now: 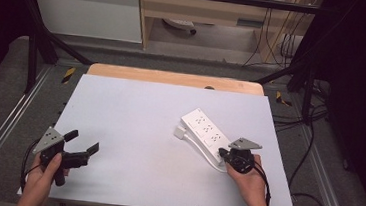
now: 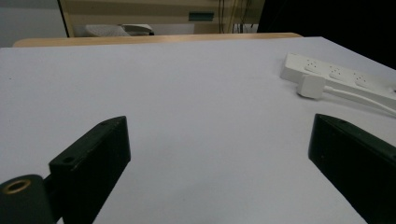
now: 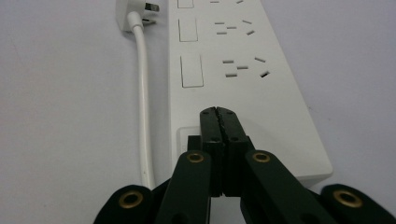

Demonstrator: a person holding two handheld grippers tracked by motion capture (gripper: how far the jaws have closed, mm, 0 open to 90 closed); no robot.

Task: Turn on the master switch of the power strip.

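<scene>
With our right gripper closed, pressing the strip near the table's right edge, and our left gripper open, the strip may skid.

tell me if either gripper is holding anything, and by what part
Nothing is held. The right gripper has its jaws shut together, tips over the near end of the white power strip, gripping nothing. The left gripper is open above the table.

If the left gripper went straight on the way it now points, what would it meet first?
Probably nothing soon. The left gripper is open, and bare white table lies ahead between its fingers. The power strip and its plug sit off to the right of that line, though depth is hard to judge.
</scene>
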